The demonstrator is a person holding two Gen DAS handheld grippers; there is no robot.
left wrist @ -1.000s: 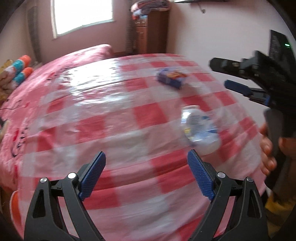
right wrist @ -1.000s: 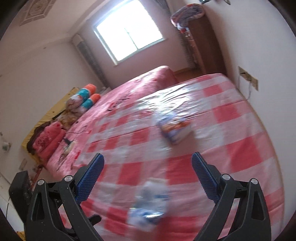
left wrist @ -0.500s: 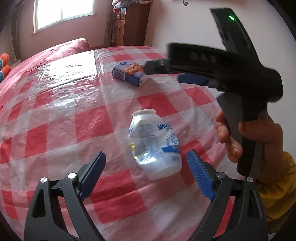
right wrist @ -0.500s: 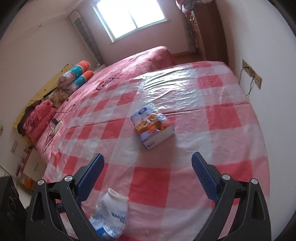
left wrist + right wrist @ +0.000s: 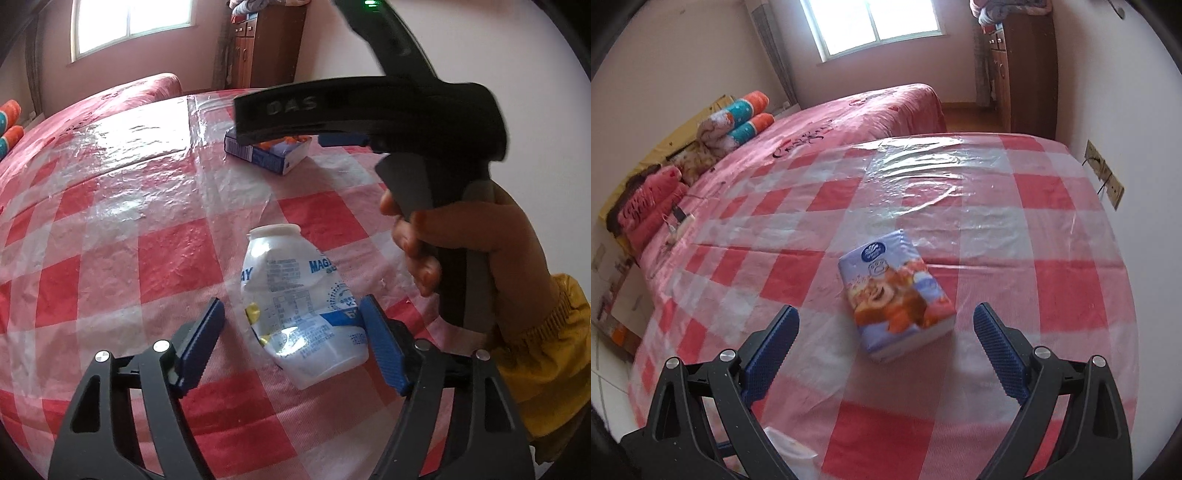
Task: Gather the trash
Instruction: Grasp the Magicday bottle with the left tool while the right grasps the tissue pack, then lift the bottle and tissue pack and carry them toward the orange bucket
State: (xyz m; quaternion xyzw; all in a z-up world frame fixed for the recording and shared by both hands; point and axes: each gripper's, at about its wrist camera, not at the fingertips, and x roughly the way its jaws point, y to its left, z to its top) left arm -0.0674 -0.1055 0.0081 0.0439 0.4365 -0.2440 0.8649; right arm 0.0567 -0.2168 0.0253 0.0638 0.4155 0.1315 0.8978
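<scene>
A crushed white plastic bottle (image 5: pixel 295 302) with blue print lies on the red-and-white checked table cover (image 5: pixel 147 251). My left gripper (image 5: pixel 291 343) is open, its fingers either side of the bottle's lower end; the right pad looks close to it, the left pad stands apart. A blue snack box (image 5: pixel 895 295) lies flat in the middle of the table, also seen in the left wrist view (image 5: pixel 273 153). My right gripper (image 5: pixel 886 350) is open just short of the box. Its black body (image 5: pixel 369 107) fills the upper right of the left wrist view.
A bed with a pink cover (image 5: pixel 849 122) runs along the table's far left side, with rolled blankets (image 5: pixel 738 118) on it. A brown cabinet (image 5: pixel 1023 70) stands at the back. A wall with a socket (image 5: pixel 1104 173) is close on the right. The table's near edge is below the grippers.
My left gripper has moved forward onto the bottle and narrowed around it. My right gripper has moved forward toward the snack box, which is now nearer between its fingers.
</scene>
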